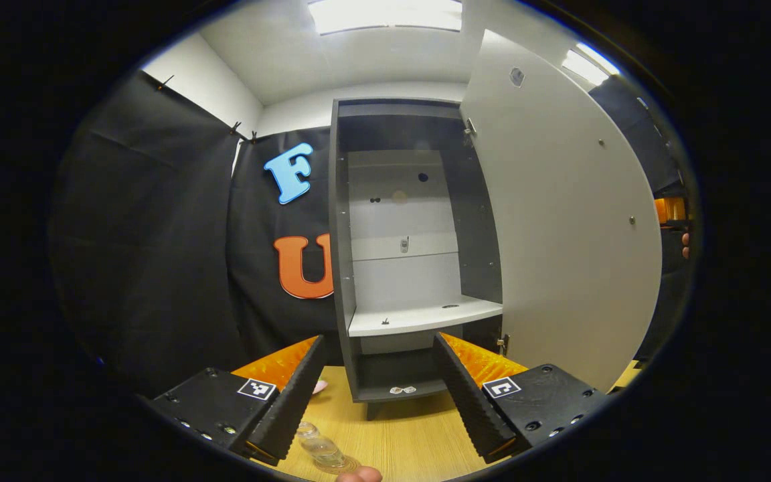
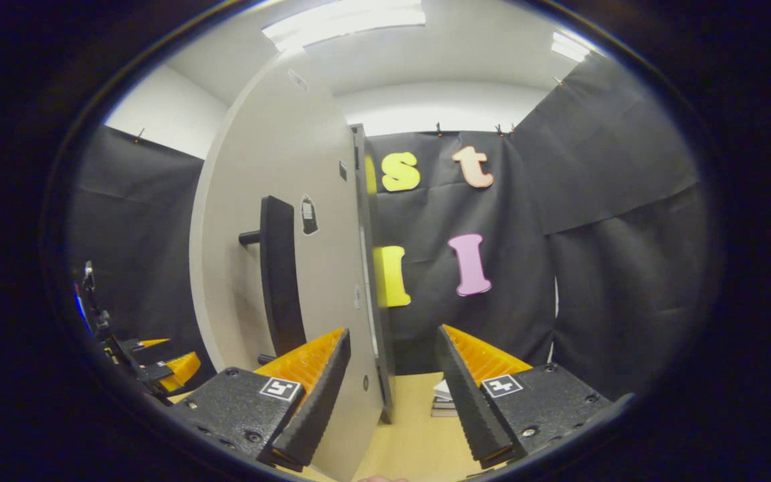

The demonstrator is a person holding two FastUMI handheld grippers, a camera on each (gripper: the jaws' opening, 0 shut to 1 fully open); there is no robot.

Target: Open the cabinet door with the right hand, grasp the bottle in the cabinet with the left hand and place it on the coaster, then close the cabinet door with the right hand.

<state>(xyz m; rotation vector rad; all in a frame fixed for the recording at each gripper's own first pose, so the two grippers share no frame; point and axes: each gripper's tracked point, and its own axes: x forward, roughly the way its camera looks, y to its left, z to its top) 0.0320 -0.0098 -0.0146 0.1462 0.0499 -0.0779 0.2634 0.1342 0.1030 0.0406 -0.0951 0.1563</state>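
The grey cabinet [image 1: 342, 268] stands with its door [image 1: 559, 221] swung wide to the right; its white shelf [image 1: 419, 316] is bare. My left gripper [image 1: 379, 341] is open and faces the cabinet from above the wooden table. A clear bottle [image 1: 322, 447] sits low between its fingers, close beside the left finger, with neither finger pressing on it. A small pink thing [image 1: 319, 386] lies on the table behind that finger. My right gripper [image 2: 392, 331] is open, its fingers either side of the door's [image 2: 272, 167] free edge. The black door handle [image 2: 278, 274] is up to its left.
The wooden table [image 1: 405, 435] runs under the cabinet. A small stack of books [image 2: 442, 398] lies on the table beyond the door. My left gripper [image 2: 151, 368] appears at the far left in the right gripper view. A fingertip [image 1: 359, 475] pokes in at the bottom.
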